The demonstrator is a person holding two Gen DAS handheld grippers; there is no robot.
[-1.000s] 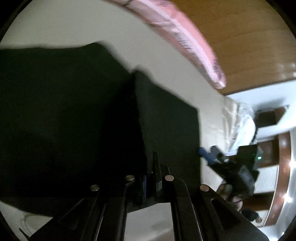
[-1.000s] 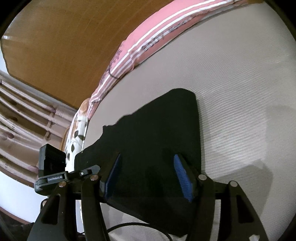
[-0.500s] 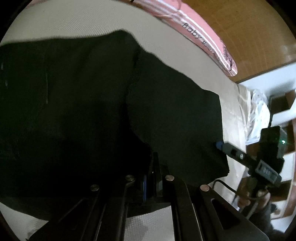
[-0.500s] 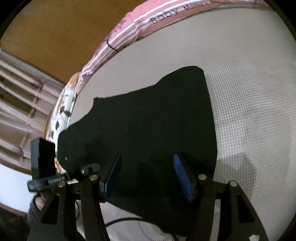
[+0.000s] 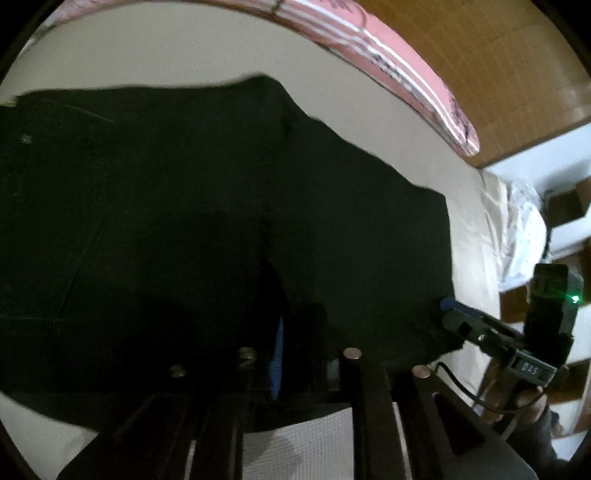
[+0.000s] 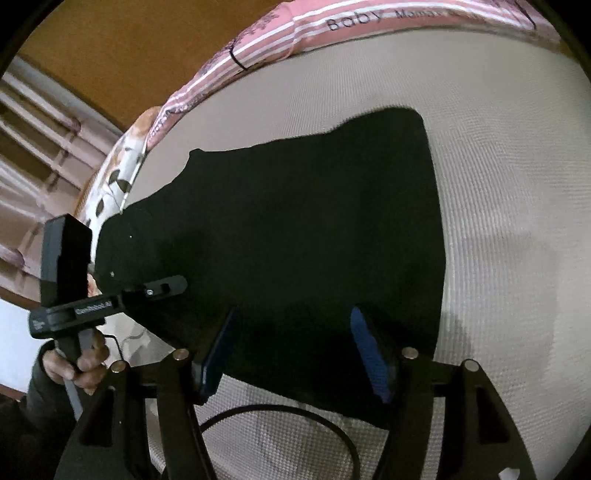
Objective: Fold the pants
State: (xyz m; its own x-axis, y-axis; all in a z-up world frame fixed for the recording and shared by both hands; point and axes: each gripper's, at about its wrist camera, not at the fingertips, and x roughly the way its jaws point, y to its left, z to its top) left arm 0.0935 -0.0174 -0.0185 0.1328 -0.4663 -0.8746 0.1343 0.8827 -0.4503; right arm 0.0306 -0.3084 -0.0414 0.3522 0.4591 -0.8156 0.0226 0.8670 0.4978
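Note:
Black pants [image 5: 184, 221] lie spread flat on a beige textured mattress [image 5: 147, 48]; they also fill the middle of the right wrist view [image 6: 295, 229]. My left gripper [image 5: 291, 354] sits low over the near edge of the pants, its jaws nearly together with black cloth between them. It also shows from the side in the right wrist view [image 6: 166, 286]. My right gripper [image 6: 295, 347] is open, its blue pads [image 6: 369, 350] wide apart over the pants' near edge, holding nothing. It shows at the pants' right edge in the left wrist view [image 5: 454, 314].
A pink striped blanket [image 6: 332, 33] runs along the mattress's far edge below a wooden headboard [image 5: 498, 55]. A patterned pillow [image 6: 114, 173] lies at the left. A black cable [image 6: 277, 417] lies on the mattress near me.
The raised fold of the pants has come down and the cloth now lies flat and spread wider. The right gripper stays open over the near edge.

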